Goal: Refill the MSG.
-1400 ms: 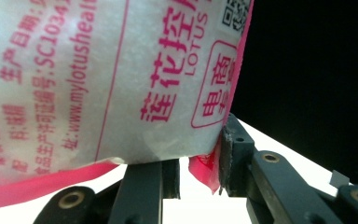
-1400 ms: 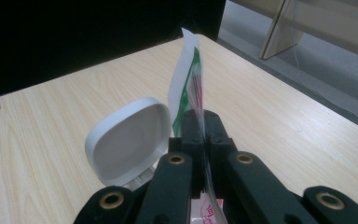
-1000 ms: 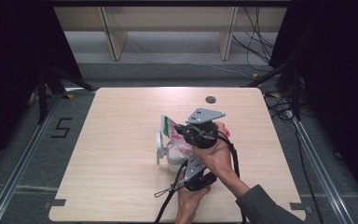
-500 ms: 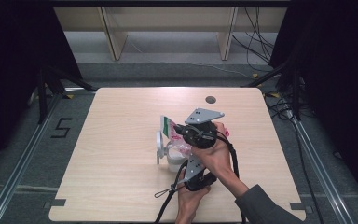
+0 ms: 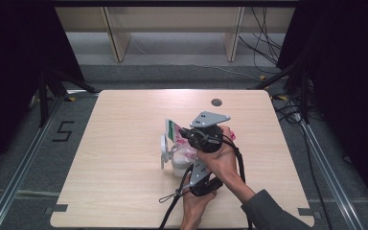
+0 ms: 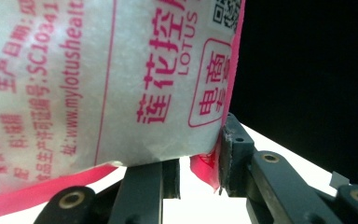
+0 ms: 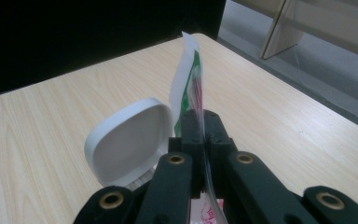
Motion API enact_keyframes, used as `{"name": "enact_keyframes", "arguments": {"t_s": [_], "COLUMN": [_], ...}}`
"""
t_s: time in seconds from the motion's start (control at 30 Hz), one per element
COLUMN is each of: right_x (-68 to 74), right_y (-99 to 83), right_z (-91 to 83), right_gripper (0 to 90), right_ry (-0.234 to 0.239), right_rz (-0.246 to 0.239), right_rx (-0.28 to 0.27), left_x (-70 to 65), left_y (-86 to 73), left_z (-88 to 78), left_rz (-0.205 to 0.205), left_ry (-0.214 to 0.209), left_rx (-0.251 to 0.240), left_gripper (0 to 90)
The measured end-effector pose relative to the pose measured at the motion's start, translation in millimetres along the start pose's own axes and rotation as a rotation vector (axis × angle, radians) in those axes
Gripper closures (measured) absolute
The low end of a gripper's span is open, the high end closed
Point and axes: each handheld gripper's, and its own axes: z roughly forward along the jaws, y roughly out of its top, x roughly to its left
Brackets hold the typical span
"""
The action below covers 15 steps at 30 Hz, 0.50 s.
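Table (image 5: 124,143): light wood. A round dark hole (image 5: 216,102) sits near its far edge. Beyond the table stands a wooden shelf (image 5: 172,28); a floor marking "5" (image 5: 63,131) lies left.

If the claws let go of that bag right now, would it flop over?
Probably. The bag looks like thin, soft plastic, pinched flat in the right claw, so likely floppy. Its white grainy filling bulges by the left claw, so it may slump heavily, perhaps spilling near the open tub.

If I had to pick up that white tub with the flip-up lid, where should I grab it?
Probably by the lid: it stands upright and thin, an edge two jaws can pinch. Come from the table's left side, since the bag, held by both grippers, right gripper and left gripper, crowds the tub from the right.
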Motion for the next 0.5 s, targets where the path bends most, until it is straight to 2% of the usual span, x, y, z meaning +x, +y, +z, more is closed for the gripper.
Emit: {"name": "enact_keyframes", "arguments": {"t_s": [0.1,0.23,0.3,0.37,0.4,0.5], "right_x": [0.3,0.6,0.5,1.2,2.3,0.2], "right_y": [0.0,0.1,0.5,-0.1,-0.3,1.0], "right_z": [0.7,0.0,0.5,1.1,0.9,0.9], "right_gripper": [90.0,90.0,90.0,90.0,90.0,90.0], "right_ry": [-0.004,-0.002,0.001,0.005,0.001,-0.004], "right_rz": [0.009,0.001,0.013,0.009,0.024,0.000], "right_rx": [-0.014,0.001,-0.011,0.001,0.005,-0.015], "left_x": [0.3,0.1,0.0,-0.1,-0.2,-0.2], "left_y": [0.1,0.3,0.4,0.3,0.5,0.9], "left_z": [0.0,0.0,-0.1,0.1,0.0,-0.4], "left_rz": [0.002,0.001,0.001,0.000,0.000,0.000], "left_ry": [0.002,0.001,0.000,0.000,0.000,0.000], "left_rx": [0.000,-0.001,-0.001,-0.002,-0.005,-0.005], "left_gripper": [72.4,72.4,72.4,72.4,72.4,72.4]}}
